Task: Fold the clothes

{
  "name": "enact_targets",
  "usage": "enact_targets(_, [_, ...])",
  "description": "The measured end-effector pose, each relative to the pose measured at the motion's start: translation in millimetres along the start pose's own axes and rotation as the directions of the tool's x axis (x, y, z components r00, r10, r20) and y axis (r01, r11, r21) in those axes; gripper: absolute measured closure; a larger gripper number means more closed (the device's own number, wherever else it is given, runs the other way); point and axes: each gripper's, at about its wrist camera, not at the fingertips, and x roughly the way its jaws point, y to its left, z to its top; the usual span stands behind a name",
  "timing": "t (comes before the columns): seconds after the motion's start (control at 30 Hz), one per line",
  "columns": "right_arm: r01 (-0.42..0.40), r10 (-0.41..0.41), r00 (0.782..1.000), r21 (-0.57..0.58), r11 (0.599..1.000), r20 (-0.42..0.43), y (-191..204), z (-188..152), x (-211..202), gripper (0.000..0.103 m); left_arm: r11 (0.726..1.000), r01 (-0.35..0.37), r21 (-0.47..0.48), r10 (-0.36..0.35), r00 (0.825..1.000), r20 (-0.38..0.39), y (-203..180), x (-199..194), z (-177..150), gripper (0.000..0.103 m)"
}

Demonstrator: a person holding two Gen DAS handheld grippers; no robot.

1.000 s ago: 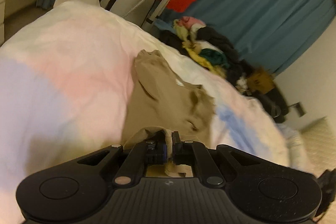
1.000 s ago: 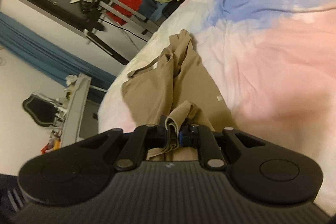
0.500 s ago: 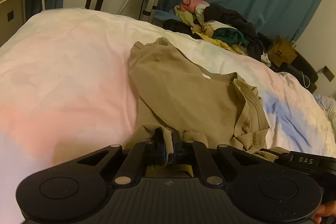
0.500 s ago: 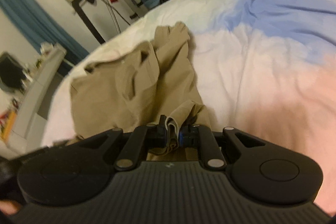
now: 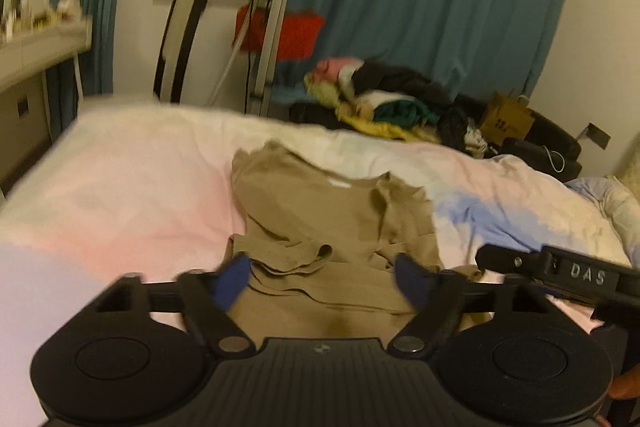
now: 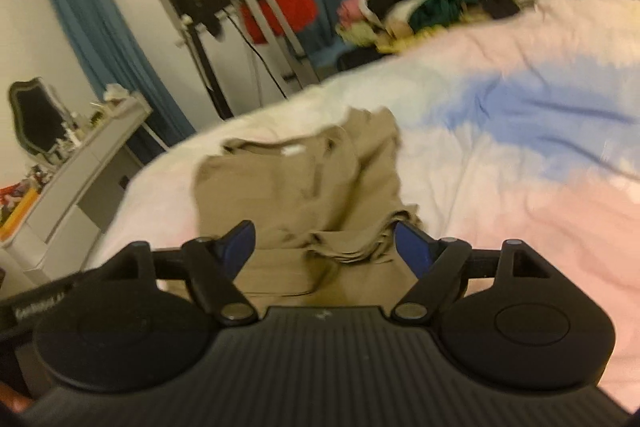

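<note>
Both tongs – left (image 5: 322,277) & right (image 6: 324,245) – have just sprung wide, released; half a sec ago each pinched the tan shirt (image 5: 320,211). Shirt now lies loosely doubled on the bed (image 5: 120,195) – this fold looks done, next one pending.

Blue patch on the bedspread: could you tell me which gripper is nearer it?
Right: the right gripper hangs over the tan shirt beside the blue patch; left gripper farther left.
</note>
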Motion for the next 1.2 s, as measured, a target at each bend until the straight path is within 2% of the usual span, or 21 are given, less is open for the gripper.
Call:
enact_targets(0.23, [-0.029,0.033,0.997,-0.062,0.998,0.067,20.0,-35.6,-65.0,0.024,1.000,-0.003,0.030,0.001,0.998,0.063,-13.2,-60.5,-34.3,0.012])
enact_targets(0.37, [-0.025,0.032,0.996,-0.078,0.997,0.086,27.1,-52.4,-84.4,0.024,1.000,0.005,0.030,-0.007,0.996,0.087,-11.8,-86.6,-52.8,0.012])
enact_targets(0.5, [-0.020,0.029,0.994,-0.083,0.996,0.104,31.0,-61.6,-91.9,0.024,0.999,-0.019,0.043,0.014,0.994,0.109,-5.2,-101.9,-64.1,0.012])
enact_targets(0.63, [-0.016,0.029,0.993,-0.116,0.993,0.113,35.8,-64.5,-91.8,0.024,1.000,-0.013,0.006,0.012,0.996,0.091,-0.5,-99.3,-65.9,0.012])
enact_targets(1.0, [0.005,0.005,0.996,-0.105,0.994,0.092,31.1,-65.5,-83.6,0.024,0.998,-0.022,0.057,0.019,0.999,0.049,-7.6,-84.2,-74.9,0.012])
enact_targets(1.2, [0.000,0.005,0.998,-0.080,0.997,0.063,26.9,-65.5,-79.8,0.024,1.000,0.019,-0.008,-0.019,0.999,-0.025,-0.4,-71.2,-77.6,0.012])
